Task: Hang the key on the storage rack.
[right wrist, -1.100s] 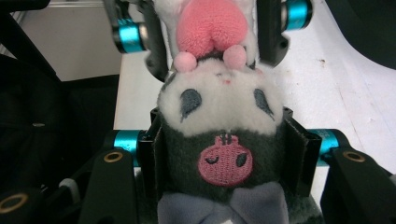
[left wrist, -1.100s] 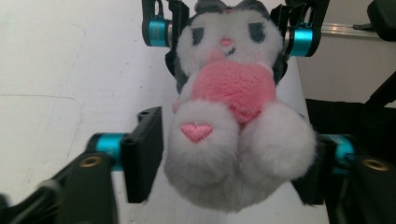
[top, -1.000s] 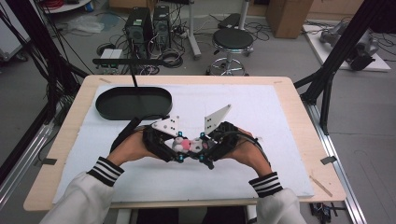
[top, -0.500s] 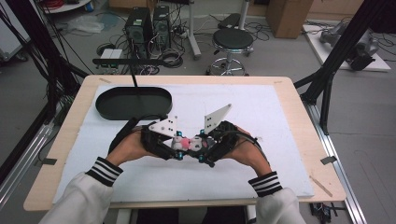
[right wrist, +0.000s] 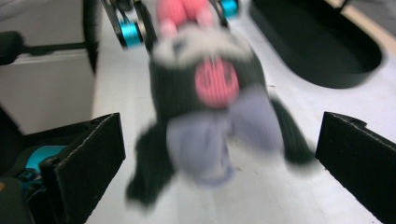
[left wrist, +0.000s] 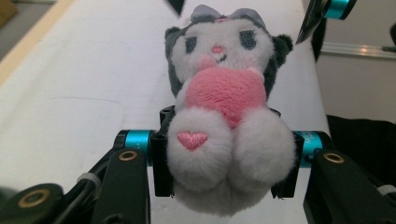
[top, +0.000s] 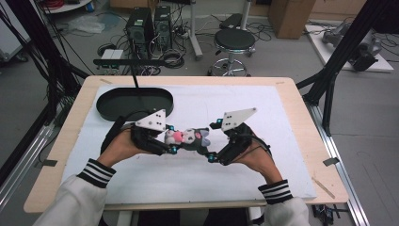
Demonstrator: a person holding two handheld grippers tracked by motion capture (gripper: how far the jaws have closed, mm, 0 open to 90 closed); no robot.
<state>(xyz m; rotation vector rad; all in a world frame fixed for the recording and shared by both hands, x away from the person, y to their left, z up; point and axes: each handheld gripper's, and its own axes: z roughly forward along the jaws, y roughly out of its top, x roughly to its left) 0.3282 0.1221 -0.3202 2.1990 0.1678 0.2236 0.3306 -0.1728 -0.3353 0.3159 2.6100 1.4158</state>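
A black oval tray [top: 134, 102] lies on the white cloth [top: 282, 122]-covered table [top: 70, 136].

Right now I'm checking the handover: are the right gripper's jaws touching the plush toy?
Apart. The right gripper view shows the right gripper with jaws wide, clear gaps either side of the plush toy.

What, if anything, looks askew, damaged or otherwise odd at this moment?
Nothing looks damaged or spilled. The plush toy is clamped at its feet by the left claw and held lying sideways above the white cloth. The right claw has just been opening and stands wide around the toy's head without touching. The black tray sits flat.
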